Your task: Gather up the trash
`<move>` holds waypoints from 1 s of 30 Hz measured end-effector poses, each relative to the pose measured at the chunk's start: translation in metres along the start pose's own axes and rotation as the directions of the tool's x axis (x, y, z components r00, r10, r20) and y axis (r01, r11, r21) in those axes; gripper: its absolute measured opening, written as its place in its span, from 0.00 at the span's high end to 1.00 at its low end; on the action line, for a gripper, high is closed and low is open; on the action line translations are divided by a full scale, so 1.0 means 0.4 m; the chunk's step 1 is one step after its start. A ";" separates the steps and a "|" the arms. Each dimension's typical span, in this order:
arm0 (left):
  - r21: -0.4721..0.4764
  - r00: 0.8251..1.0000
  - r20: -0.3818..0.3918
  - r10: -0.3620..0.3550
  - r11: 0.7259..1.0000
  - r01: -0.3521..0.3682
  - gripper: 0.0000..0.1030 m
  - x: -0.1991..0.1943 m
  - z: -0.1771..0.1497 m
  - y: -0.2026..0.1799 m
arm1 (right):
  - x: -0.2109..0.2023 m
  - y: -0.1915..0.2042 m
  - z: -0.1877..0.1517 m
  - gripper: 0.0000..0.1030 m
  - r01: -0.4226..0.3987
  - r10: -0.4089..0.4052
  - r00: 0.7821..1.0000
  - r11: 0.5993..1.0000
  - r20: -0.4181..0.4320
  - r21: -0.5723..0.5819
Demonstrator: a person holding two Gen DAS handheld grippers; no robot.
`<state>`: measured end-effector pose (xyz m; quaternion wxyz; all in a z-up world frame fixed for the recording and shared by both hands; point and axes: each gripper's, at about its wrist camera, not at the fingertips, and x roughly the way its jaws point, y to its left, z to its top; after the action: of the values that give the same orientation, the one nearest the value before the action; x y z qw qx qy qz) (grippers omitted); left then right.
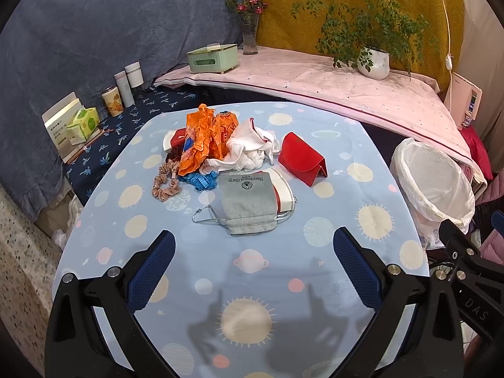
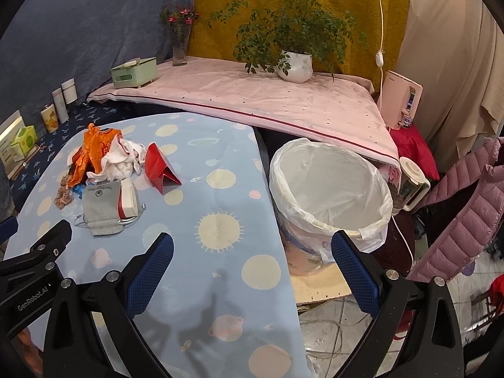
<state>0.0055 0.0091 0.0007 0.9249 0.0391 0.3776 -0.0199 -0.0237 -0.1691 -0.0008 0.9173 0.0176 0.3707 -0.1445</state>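
A heap of trash lies on the blue planet-print table (image 1: pixel 315 267): orange wrappers (image 1: pixel 201 138), crumpled white tissue (image 1: pixel 249 148), a blue scrap (image 1: pixel 201 180), a grey pouch (image 1: pixel 247 203) over a red-and-white box (image 1: pixel 283 193), a folded red paper case (image 1: pixel 300 159) and a tan scrunchie (image 1: pixel 163 182). My left gripper (image 1: pixel 253 266) hovers open over the near part of the table, short of the pouch. My right gripper (image 2: pixel 252 267) is open over the table's right edge, near a white-lined bin (image 2: pixel 327 186). The heap (image 2: pixel 104 157) sits far left in the right wrist view.
A pink-covered ledge (image 1: pixel 315 78) behind the table carries a green box (image 1: pixel 212 58), a flower vase (image 1: pixel 250 36) and a potted plant (image 1: pixel 373 61). Cups and cartons (image 1: pixel 123 94) line a dark bench on the left. A pink jacket (image 2: pixel 466 214) and kettle (image 2: pixel 409 186) stand right of the bin.
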 end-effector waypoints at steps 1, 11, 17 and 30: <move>0.001 1.000 0.000 0.000 1.000 0.000 0.07 0.001 0.000 -0.003 | 0.000 -0.001 0.000 0.07 0.002 -0.002 1.000 1.000 0.001 0.001; 0.004 1.000 0.002 0.001 1.000 -0.001 0.07 0.002 0.001 -0.011 | -0.001 -0.006 -0.001 0.07 0.012 -0.012 1.000 1.000 0.004 0.003; 0.004 1.000 0.002 0.001 1.000 -0.001 0.07 0.002 0.001 -0.012 | 0.000 -0.011 -0.001 0.07 0.016 -0.016 1.000 1.000 0.004 0.006; 0.022 1.000 0.006 -0.002 1.000 0.002 0.07 0.003 0.007 -0.046 | 0.014 -0.028 -0.005 0.07 0.013 -0.012 1.000 0.999 -0.012 0.031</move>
<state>0.0070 -0.0095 0.0008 0.9256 0.0488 0.3746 -0.0249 -0.0243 -0.1812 -0.0052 0.9138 0.0304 0.3739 -0.1559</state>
